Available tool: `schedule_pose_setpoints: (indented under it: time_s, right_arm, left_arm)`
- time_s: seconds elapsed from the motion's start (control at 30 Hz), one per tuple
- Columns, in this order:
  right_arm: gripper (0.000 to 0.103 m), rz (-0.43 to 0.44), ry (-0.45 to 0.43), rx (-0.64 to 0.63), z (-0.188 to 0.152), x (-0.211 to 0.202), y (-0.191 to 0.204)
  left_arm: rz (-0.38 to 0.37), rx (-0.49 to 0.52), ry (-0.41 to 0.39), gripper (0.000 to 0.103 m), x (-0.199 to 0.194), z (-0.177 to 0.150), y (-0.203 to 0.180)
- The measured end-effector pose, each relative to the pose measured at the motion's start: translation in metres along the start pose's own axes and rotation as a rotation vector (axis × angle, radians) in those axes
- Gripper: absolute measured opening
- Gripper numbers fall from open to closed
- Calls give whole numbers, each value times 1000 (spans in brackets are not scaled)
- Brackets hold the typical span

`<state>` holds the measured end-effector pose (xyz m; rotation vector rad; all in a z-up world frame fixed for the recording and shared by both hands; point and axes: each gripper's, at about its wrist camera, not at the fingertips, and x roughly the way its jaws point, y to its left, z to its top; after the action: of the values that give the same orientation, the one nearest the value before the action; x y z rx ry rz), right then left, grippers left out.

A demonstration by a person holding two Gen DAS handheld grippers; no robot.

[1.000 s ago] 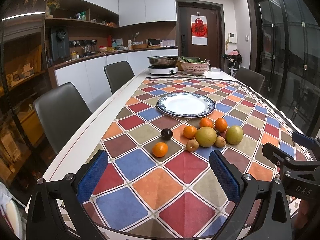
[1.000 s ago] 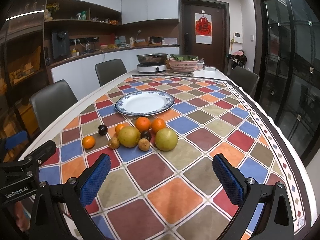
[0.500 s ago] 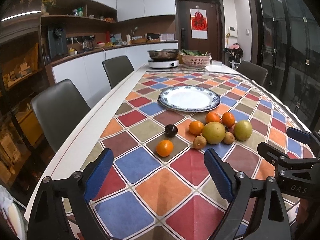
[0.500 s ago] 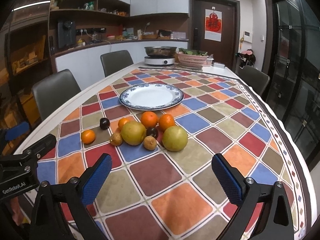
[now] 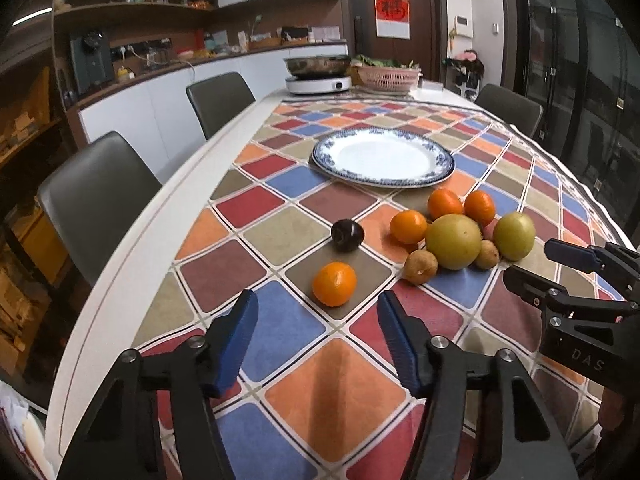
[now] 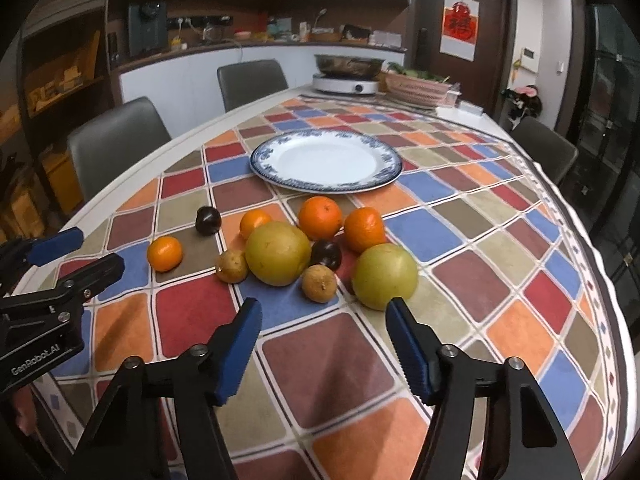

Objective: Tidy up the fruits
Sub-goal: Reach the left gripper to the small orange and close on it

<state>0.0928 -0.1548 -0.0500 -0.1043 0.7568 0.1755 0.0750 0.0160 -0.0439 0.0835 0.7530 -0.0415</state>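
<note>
On the checked tablecloth [image 5: 340, 380], left wrist view: left gripper [image 5: 316, 332] spread wide, holding nothing, just short of a lone orange [image 5: 334, 283]; a dark plum [image 5: 347, 234] sits beyond it. Right wrist view: right gripper [image 6: 322, 334] likewise wide and unloaded, near the fruit cluster [image 6: 280, 252], which lies in front of the blue-rimmed plate [image 6: 264, 160].

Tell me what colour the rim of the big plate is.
The plate is white with a blue patterned rim, clearest in the right wrist view.
</note>
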Motion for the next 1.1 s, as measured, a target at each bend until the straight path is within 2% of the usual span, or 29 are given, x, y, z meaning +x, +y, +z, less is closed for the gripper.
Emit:
schedule_pose_setpoints:
  time_s: [0.13,0.33,0.5,0.6,0.97,1.1]
  right_arm:
    - [54,15,41,0,2,16,1]
    - [48,24,80,1,3,30,1]
    - [45,14,91,4,7,38,1]
    - [44,20,101,0,9,41,1]
    - [41,23,121,1,12,53,1]
    - [37,14,116,-9,13,56,1]
  left_arm:
    - [-15,8,40,54,16,1,0]
    - [-45,1,87,50,34,3,1]
    - [-62,-7,109,49,45,6,1]
    - [-79,-18,130,45,52,7,2]
    - [-92,-22,145,44,65,16,1]
    - [-92,-25,156,37,68,17,1]
